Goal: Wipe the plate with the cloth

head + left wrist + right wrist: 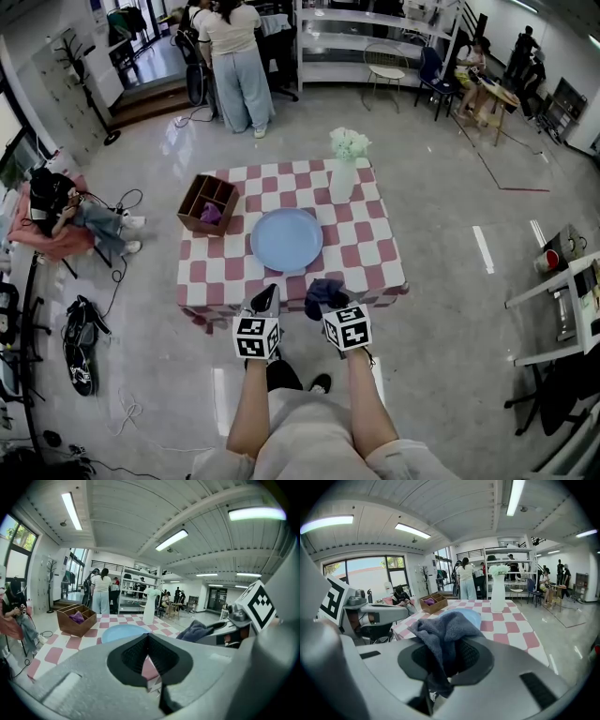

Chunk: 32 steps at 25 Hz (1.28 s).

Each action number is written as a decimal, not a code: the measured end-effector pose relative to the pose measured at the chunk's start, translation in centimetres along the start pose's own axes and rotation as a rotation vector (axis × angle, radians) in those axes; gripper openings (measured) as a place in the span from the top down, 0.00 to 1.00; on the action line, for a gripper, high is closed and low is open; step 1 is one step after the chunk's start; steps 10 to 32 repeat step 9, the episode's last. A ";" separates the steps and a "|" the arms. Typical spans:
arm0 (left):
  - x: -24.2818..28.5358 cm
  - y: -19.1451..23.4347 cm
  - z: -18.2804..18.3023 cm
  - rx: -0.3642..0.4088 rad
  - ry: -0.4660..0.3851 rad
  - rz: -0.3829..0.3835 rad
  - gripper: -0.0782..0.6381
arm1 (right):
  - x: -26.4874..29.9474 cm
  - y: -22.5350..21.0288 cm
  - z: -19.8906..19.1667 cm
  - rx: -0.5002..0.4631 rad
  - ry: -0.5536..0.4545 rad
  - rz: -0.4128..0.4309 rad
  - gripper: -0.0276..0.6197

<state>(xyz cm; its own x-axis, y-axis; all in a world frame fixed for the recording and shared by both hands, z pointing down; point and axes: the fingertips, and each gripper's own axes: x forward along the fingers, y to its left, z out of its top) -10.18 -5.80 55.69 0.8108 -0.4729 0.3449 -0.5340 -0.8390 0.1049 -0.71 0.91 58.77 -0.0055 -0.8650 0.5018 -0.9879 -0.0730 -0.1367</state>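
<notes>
Left gripper: your left gripper [267, 293] [148, 641] has its jaws pressed together with nothing between them. It hangs over the near edge of the table, just on your side of the plate.
Right gripper: your right gripper [327, 306] [445, 660] pinches the cloth between its pads. It sits just beside your left gripper, a little to its right.
Cloth: the dark blue-grey cloth [325, 291] [194, 631] [440, 630] is held in your right gripper. A bunch stands up above the pads and a tail hangs below them. In the head view it is over the near table edge, just short of the plate's near rim.
Plate: the light blue round plate [286, 240] [123, 632] [472, 616] lies flat near the middle of the table, ahead of both your grippers.
Table: a small square table [375, 255] under a red-and-white checked cover.
Vase: a white vase [344, 178] [150, 606] [498, 592] with pale flowers stands upright beyond the plate, to its right.
Box: a wooden divided box [208, 202] [75, 619] [433, 603] sits at the far left corner, with something purple in one compartment.
People: one person [234, 56] stands beyond the table, back turned; another [66, 211] sits off to your left.
</notes>
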 end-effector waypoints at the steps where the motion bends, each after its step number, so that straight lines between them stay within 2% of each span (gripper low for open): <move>1: 0.1 -0.2 0.0 0.001 0.001 -0.003 0.88 | -0.2 -0.1 0.1 0.000 -0.005 -0.004 0.83; 32: 0.1 -0.7 -0.4 -0.001 0.014 -0.012 0.88 | -1.0 0.0 -0.3 -0.022 0.000 -0.013 0.83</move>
